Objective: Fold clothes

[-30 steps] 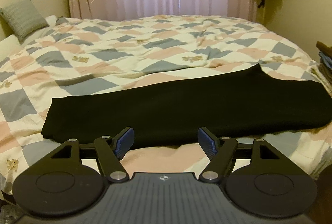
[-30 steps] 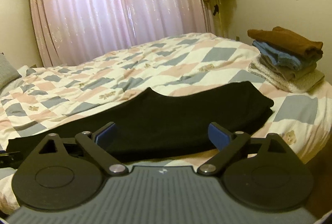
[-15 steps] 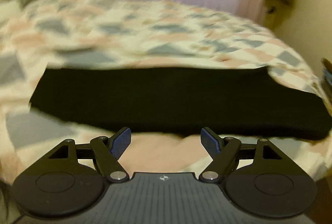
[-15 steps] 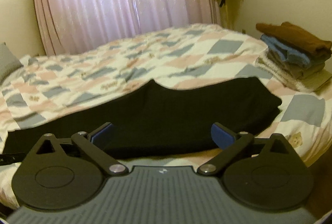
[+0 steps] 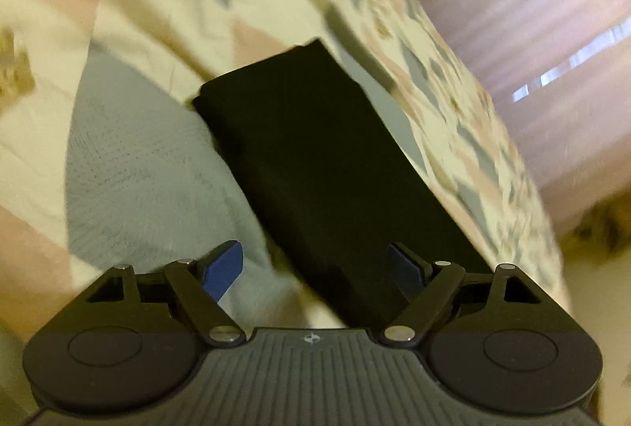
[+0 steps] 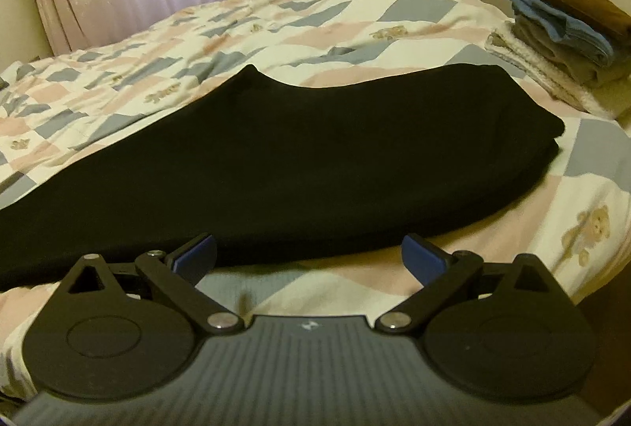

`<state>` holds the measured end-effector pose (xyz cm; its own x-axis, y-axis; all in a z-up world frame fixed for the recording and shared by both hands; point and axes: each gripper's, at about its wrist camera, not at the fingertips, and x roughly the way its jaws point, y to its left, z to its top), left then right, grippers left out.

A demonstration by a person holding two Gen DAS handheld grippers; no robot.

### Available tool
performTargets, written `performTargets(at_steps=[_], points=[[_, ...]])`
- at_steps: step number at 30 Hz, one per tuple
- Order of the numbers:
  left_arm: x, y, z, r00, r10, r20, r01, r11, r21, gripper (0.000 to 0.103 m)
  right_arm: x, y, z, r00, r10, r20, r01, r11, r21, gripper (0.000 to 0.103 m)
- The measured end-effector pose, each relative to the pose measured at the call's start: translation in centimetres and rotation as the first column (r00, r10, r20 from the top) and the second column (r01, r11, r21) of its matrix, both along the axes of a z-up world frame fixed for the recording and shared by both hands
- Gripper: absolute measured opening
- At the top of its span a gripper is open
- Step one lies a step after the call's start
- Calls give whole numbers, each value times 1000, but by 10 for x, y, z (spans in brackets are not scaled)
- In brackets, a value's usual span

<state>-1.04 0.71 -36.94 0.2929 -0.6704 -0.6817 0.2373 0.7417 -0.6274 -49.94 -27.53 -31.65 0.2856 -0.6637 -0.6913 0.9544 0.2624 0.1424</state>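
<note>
Left wrist view puts the left gripper (image 5: pixel 314 266) low over the patchwork quilt (image 5: pixel 150 165), jaws opening wide with nothing pressed between the pads; the black garment (image 5: pixel 315 157) begins just ahead and runs away from it lengthwise, its narrow end farthest off; right wrist view shows the right gripper (image 6: pixel 309 254) spread and empty, the garment's long edge lying crosswise just ahead, the stack of folded clothes (image 6: pixel 560 27) beyond to its right; the left looks nearer the cloth.

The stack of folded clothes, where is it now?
In the right wrist view, the stack of folded clothes sits at the right edge of the bed, beyond the black garment.
</note>
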Motion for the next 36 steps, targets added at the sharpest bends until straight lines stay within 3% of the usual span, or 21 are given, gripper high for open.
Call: performTargets(at_steps=[6, 10, 11, 12, 14, 16, 18, 22, 23, 24, 25, 27, 30, 32, 34, 36], points=[[16, -2, -26, 996, 77, -47, -80, 994, -75, 83, 22, -20, 1, 999, 39, -27, -39, 999, -14, 99], [26, -4, -35, 991, 114, -63, -123, 978, -166, 81, 31, -38, 0, 999, 37, -33, -38, 999, -24, 99], [26, -5, -36, 991, 121, -58, -130, 974, -184, 72, 31, -42, 0, 999, 30, -31, -31, 999, -26, 99], [25, -3, -34, 992, 120, -39, -125, 970, -209, 53, 31, -45, 0, 999, 23, -29, -24, 999, -26, 99], [24, -1, -32, 993, 118, -2, -114, 960, -256, 41, 29, -51, -1, 1000, 12, -27, -12, 1000, -27, 99], [23, -1, -34, 993, 113, 16, -106, 962, -254, 41, 25, -54, -2, 1000, 2, -32, -3, 1000, -29, 99], [26, -2, -47, 990, 139, -21, -140, 964, -224, 42, 22, -57, -5, 999, -12, -38, 11, 1000, -24, 100], [23, -2, -55, 986, 167, -24, -168, 951, -259, 38, 14, -62, -12, 999, -30, -27, 30, 1000, 0, 100], [22, -6, -51, 988, 157, -6, -154, 957, -248, 28, 12, -62, -13, 999, -28, -25, 28, 1000, 1, 100], [19, -10, -45, 989, 148, 22, -139, 964, -226, 8, 11, -62, -14, 999, -29, -28, 29, 1000, 2, 100], [17, -15, -38, 989, 137, 52, -123, 971, -205, 4, 8, -62, -14, 999, -32, -29, 32, 999, 1, 100], [7, -26, -11, 982, 94, 164, -66, 984, -165, 4, 1, -61, -15, 999, -42, -22, 42, 999, -4, 100], [-27, -64, 41, 927, -57, 371, 101, 990, -102, 3, -17, -60, -16, 997, -73, 9, 73, 997, -12, 100], [-56, -98, 74, 861, -175, 478, 231, 971, -61, 3, -30, -60, -17, 995, -93, 31, 93, 996, -16, 100], [-95, -137, 98, 788, -301, 538, 376, 926, -33, 3, -46, -60, -17, 992, -109, 64, 110, 994, -20, 100], [-140, -177, 110, 717, -410, 564, 504, 864, -13, 3, -62, -60, -17, 988, -123, 98, 125, 992, -23, 100]])
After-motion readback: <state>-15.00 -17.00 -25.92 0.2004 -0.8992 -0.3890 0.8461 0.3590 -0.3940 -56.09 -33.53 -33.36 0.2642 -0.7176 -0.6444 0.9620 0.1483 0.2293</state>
